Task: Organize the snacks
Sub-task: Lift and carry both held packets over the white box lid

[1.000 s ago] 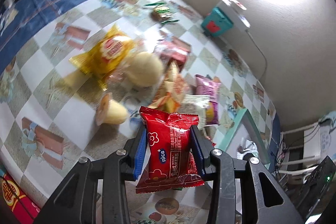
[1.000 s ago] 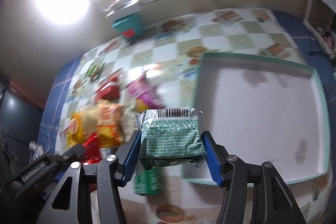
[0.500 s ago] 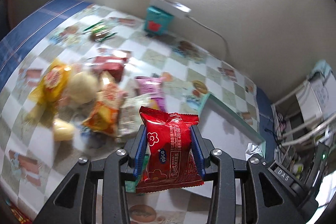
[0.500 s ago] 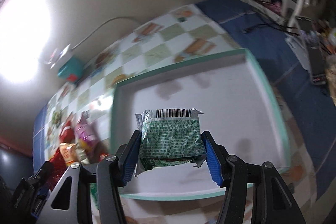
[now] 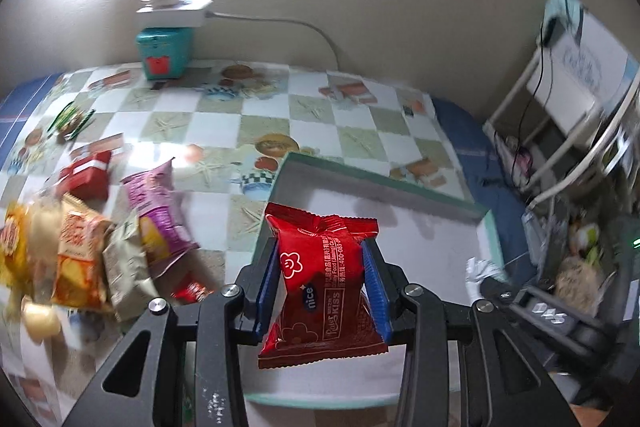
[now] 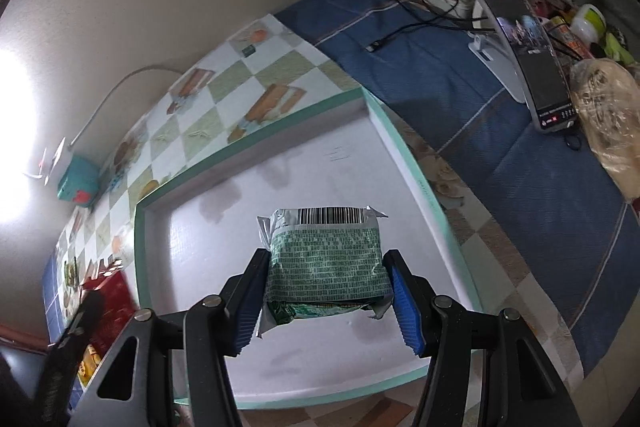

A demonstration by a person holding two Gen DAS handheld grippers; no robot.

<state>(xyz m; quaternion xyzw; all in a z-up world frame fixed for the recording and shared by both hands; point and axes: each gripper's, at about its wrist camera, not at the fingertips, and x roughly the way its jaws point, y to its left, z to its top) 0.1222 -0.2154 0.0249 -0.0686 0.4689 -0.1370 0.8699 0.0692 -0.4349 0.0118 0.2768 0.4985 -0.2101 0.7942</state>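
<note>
The right gripper (image 6: 326, 291) clamps a green packet (image 6: 325, 263) directly over the tray (image 6: 404, 143) floor at frame centre. The left gripper (image 5: 322, 291) pinches a red packet (image 5: 322, 283) over the tray's near-left corner.

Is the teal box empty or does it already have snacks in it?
Empty: the box shows only bare white floor; both packets are held over it, not in it.

Red snack packet (image 5: 322, 279), green-printed silver packet (image 6: 326, 261), teal-rimmed white tray (image 6: 416, 171), checkered tablecloth (image 5: 224, 123)
</note>
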